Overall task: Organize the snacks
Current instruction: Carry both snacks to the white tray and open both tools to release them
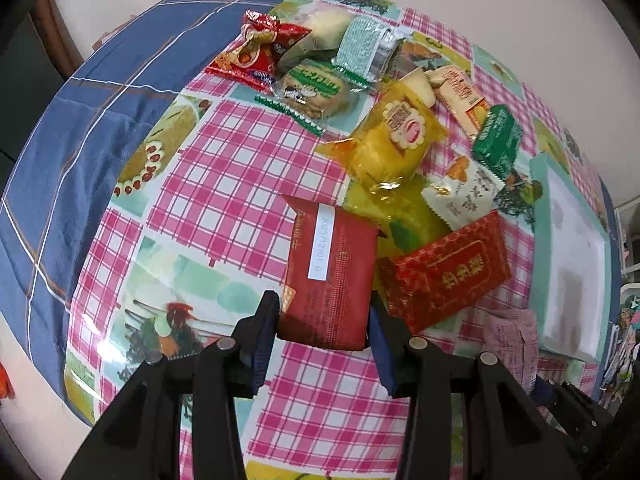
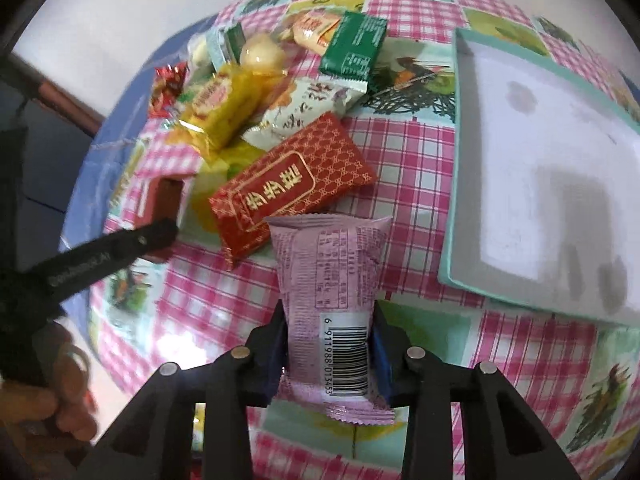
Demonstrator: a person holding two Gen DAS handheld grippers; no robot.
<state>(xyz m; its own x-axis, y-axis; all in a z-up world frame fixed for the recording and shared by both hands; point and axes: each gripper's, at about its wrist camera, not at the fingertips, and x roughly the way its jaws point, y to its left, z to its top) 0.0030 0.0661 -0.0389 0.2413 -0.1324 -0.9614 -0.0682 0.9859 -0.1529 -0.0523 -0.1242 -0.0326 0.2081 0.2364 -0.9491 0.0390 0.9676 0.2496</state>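
Observation:
My left gripper (image 1: pixel 324 320) is shut on a dark red snack packet (image 1: pixel 330 272) with a white date label, held just above the checked tablecloth. My right gripper (image 2: pixel 330 344) is shut on a pink packet (image 2: pixel 332 276) with a barcode; the pads pinch its lower half. A red gold-patterned packet (image 2: pixel 292 188) lies just beyond the pink one. In the right wrist view the left gripper (image 2: pixel 156 236) shows at the left with the dark red packet (image 2: pixel 160 196). Yellow (image 1: pixel 396 136), white (image 1: pixel 464 188) and green (image 1: pixel 498 136) packets lie in a pile behind.
A shallow teal tray (image 2: pixel 456 160) with a white inside sits on the right of the table. More snacks, among them a red bag (image 1: pixel 256 52) and a round cake (image 1: pixel 316 88), lie at the far side. A blue blanket (image 1: pixel 80 120) lies left of the cloth. A hand (image 2: pixel 36 404) holds the left gripper.

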